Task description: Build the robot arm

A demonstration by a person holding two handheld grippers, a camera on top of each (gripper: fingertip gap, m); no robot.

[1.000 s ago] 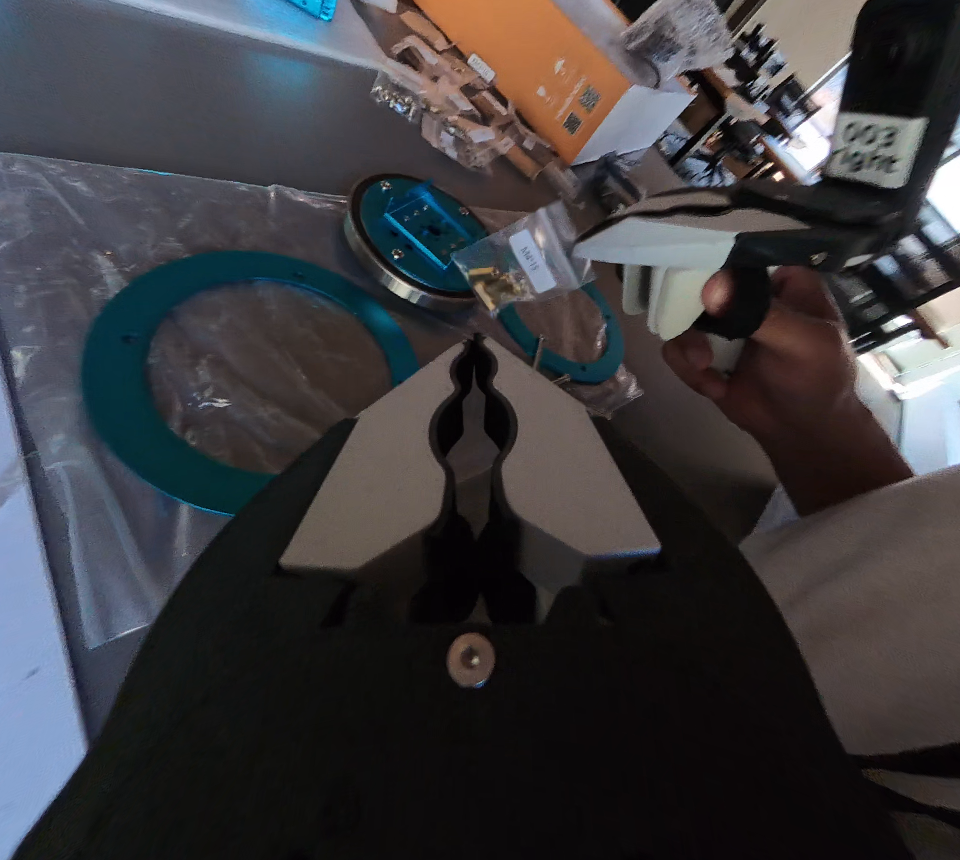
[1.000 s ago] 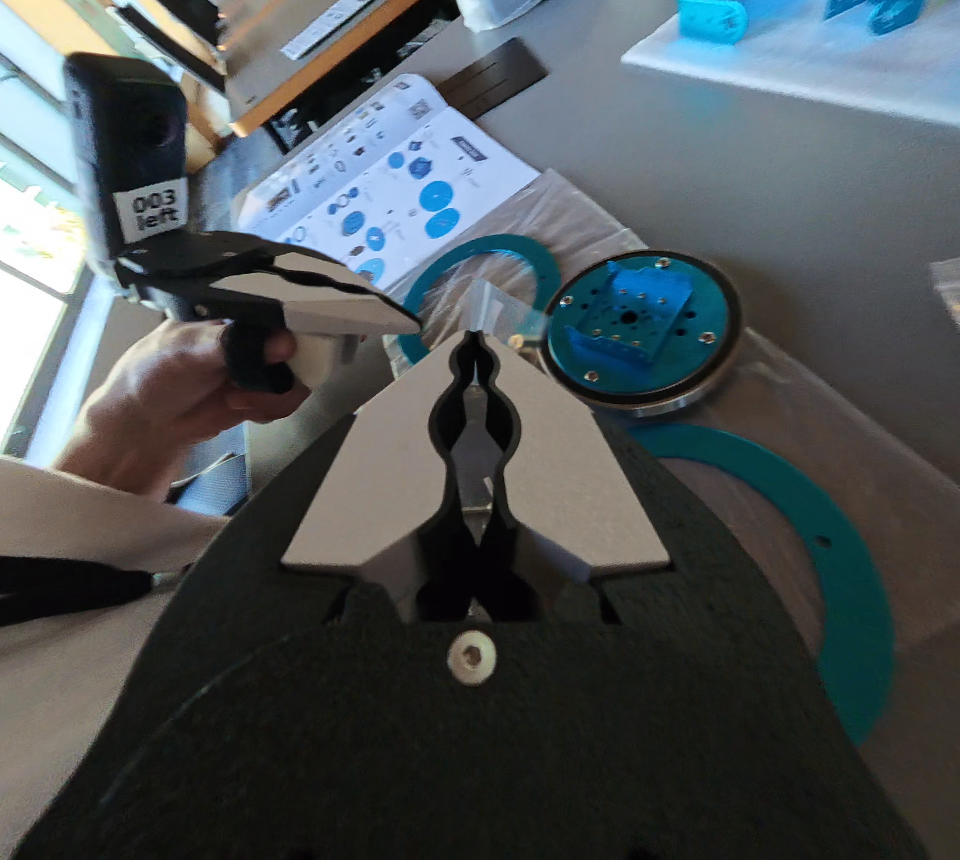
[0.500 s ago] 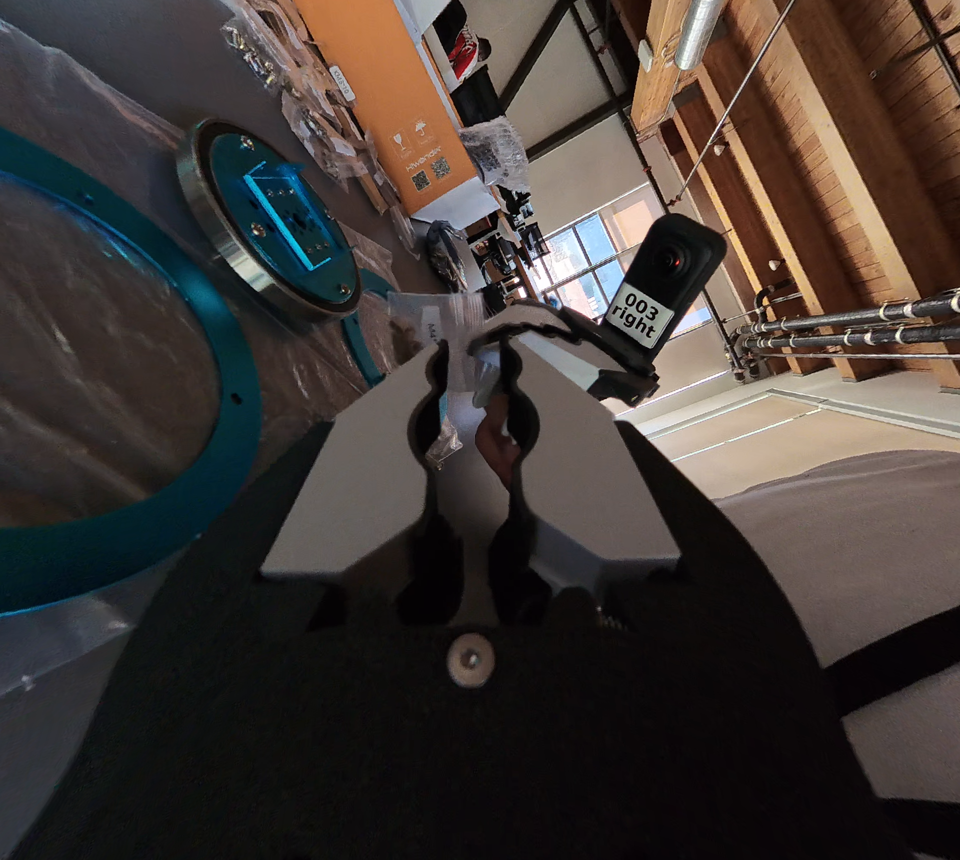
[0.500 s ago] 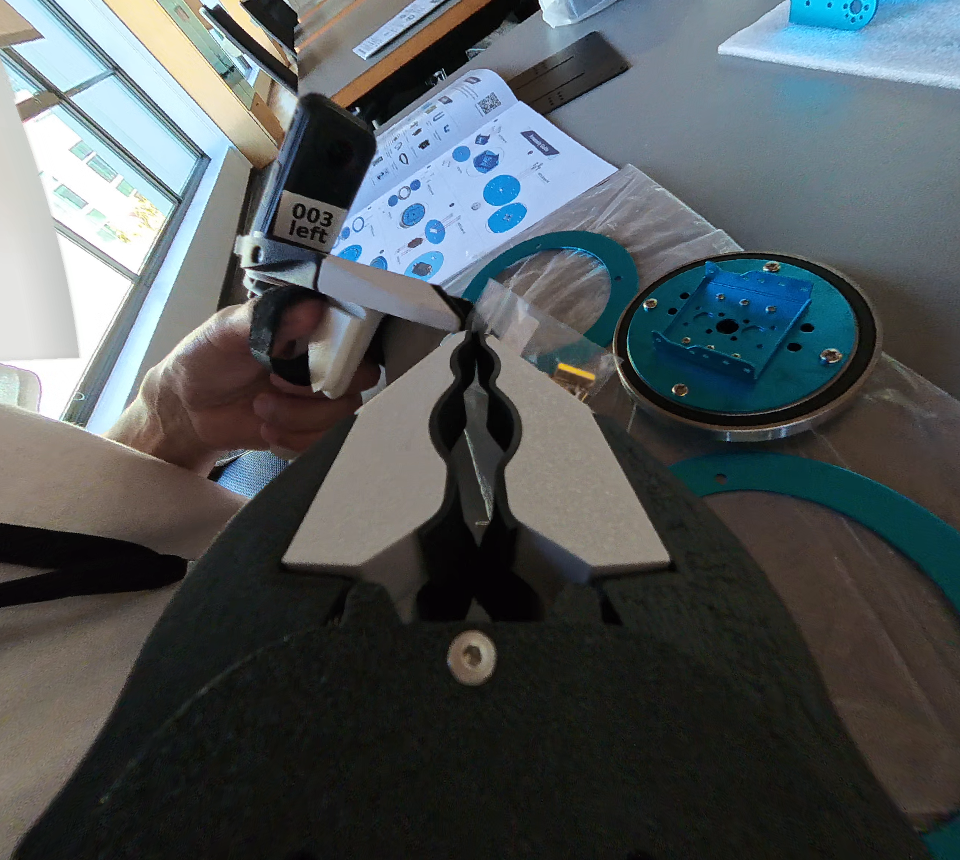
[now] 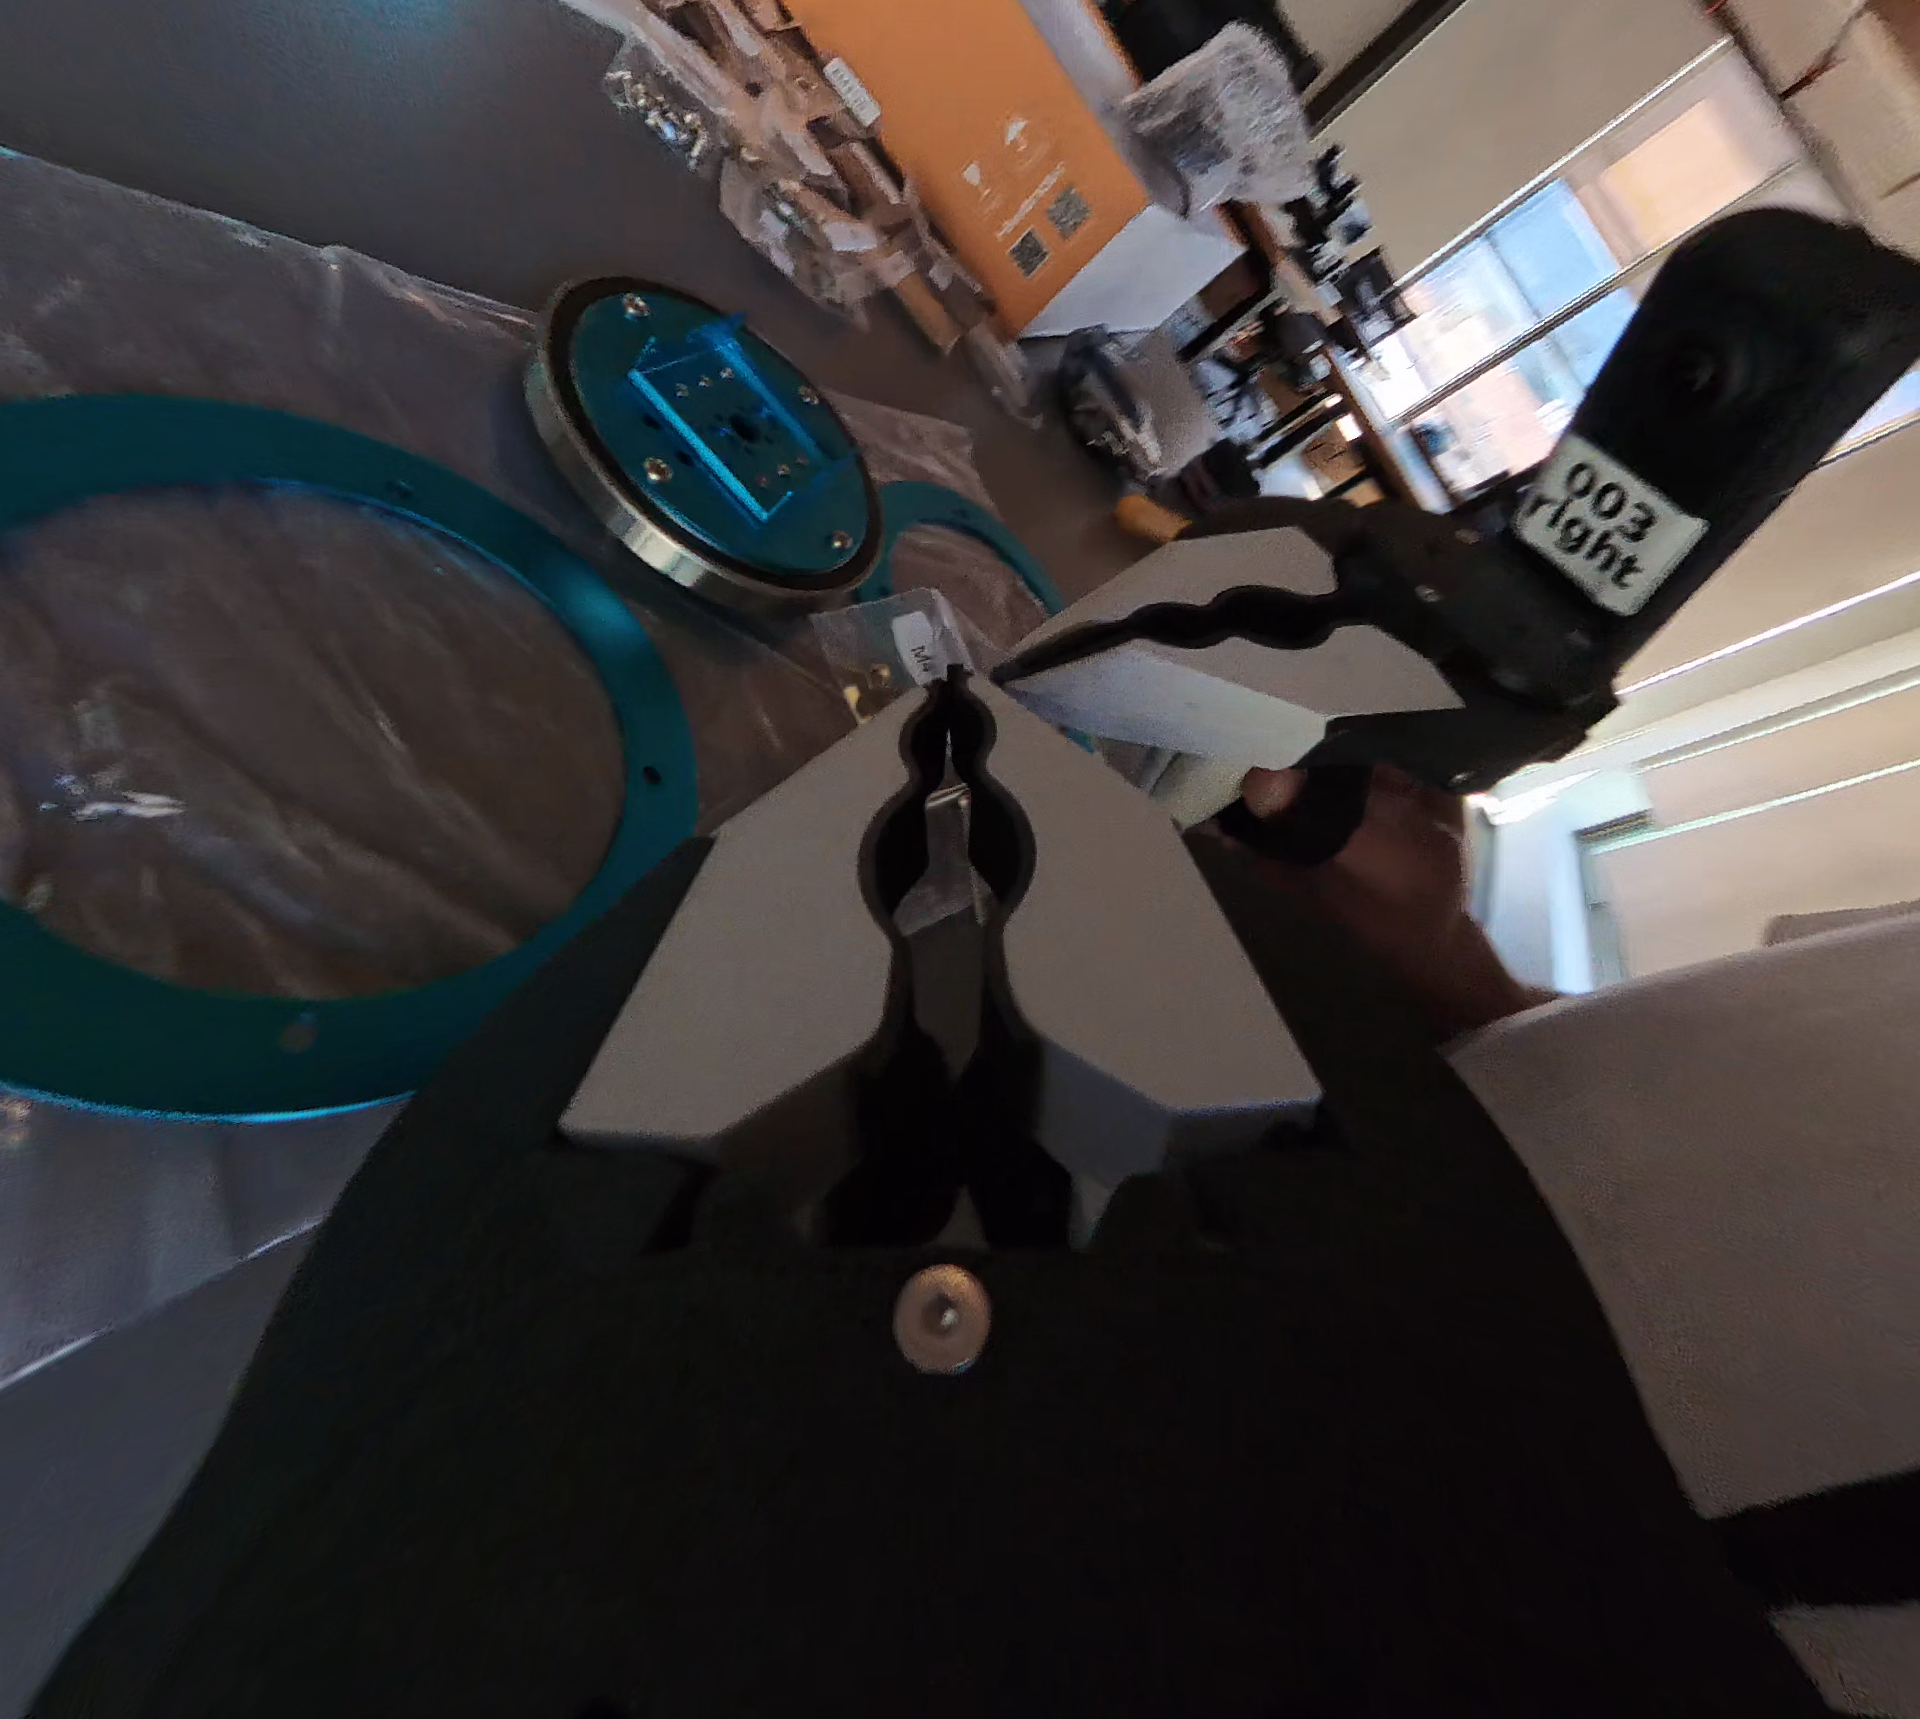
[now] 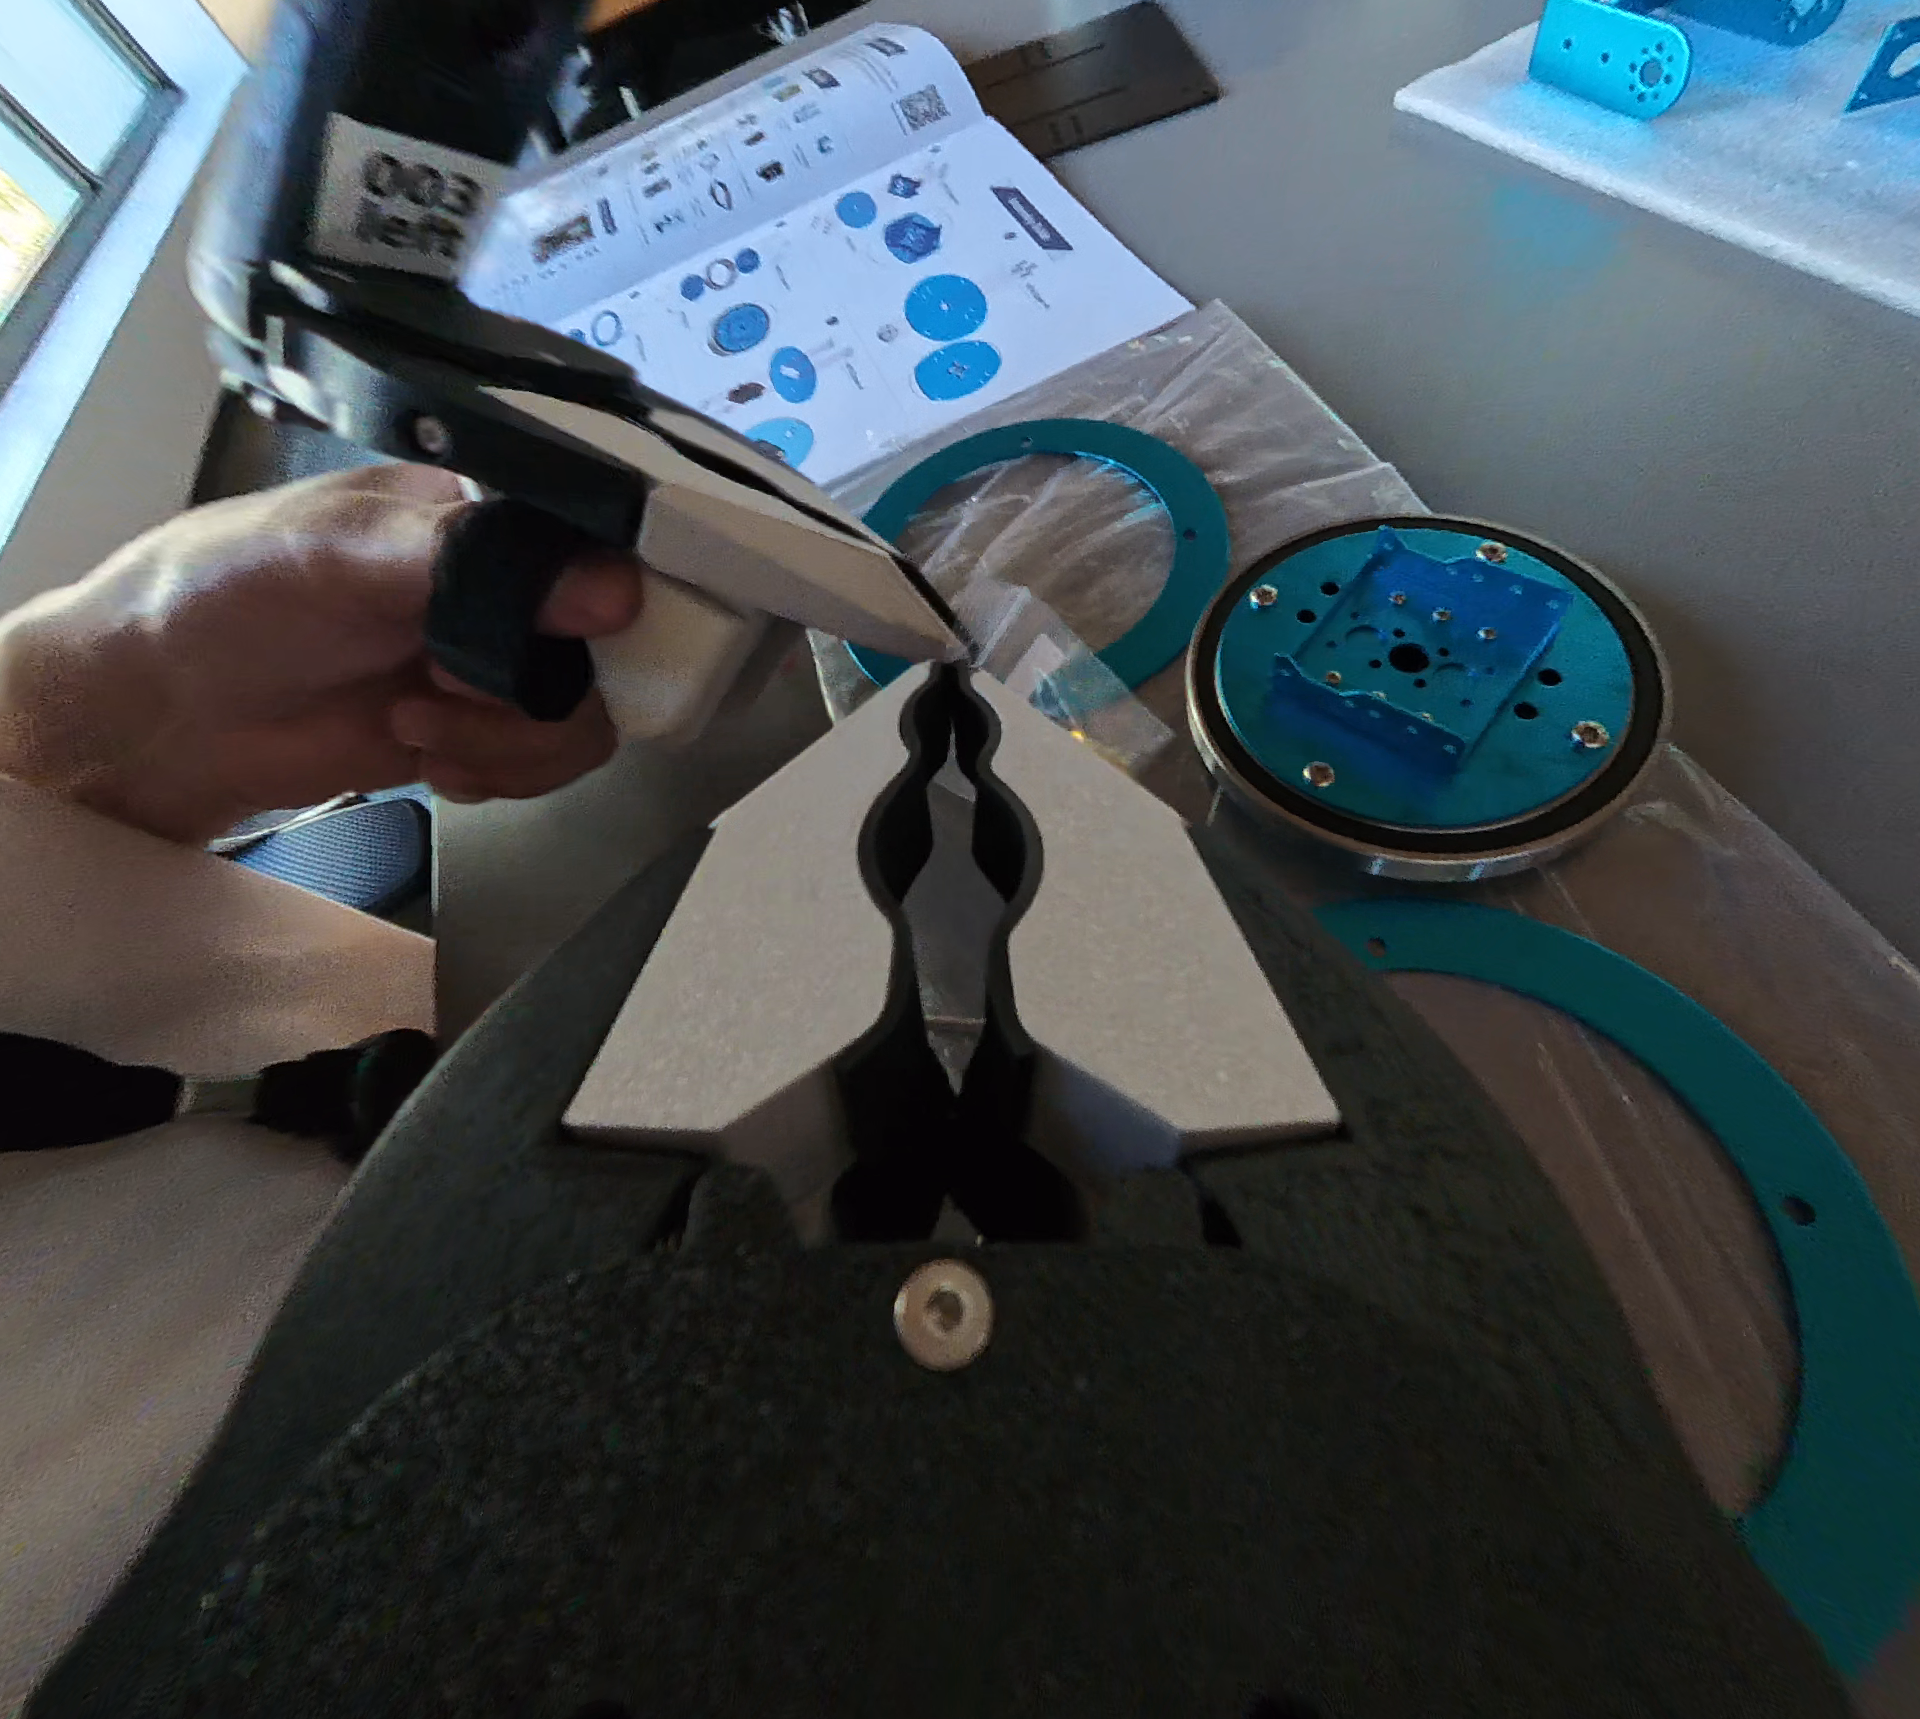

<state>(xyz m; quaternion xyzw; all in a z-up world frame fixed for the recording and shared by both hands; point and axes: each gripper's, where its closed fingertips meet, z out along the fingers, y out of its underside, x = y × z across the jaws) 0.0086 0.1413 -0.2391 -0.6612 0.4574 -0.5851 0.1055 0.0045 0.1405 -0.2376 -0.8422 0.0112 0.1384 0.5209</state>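
Observation:
A small clear plastic bag [image 5: 891, 653] with brass hardware and a white label hangs over the table between both grippers. My left gripper [image 5: 951, 682] is shut on it, and bag film shows in the gap between its fingers. My right gripper [image 6: 951, 682] is shut on the same bag [image 6: 1060, 695], tip to tip with the left gripper [image 6: 940, 635]. The right gripper also shows in the left wrist view [image 5: 1013, 677], held by a hand. Just beyond the bag lies a teal turntable disc [image 6: 1423, 693] with a blue bracket on top, also in the left wrist view [image 5: 717, 443].
A large teal ring [image 5: 208, 454] and a smaller teal ring [image 6: 1174, 506] lie on a clear plastic sheet [image 6: 1226, 391]. An open manual [image 6: 831, 267], blue brackets [image 6: 1683, 7] on white foam, an orange box [image 5: 914, 59] and small hardware bags [image 5: 769, 142] stand around the grey table. My left and right fingertips are right by each other.
A second ago only the right gripper held the bag and the left was shut and apart. The left gripper came to the bag, opened a little, and is now shut on it.

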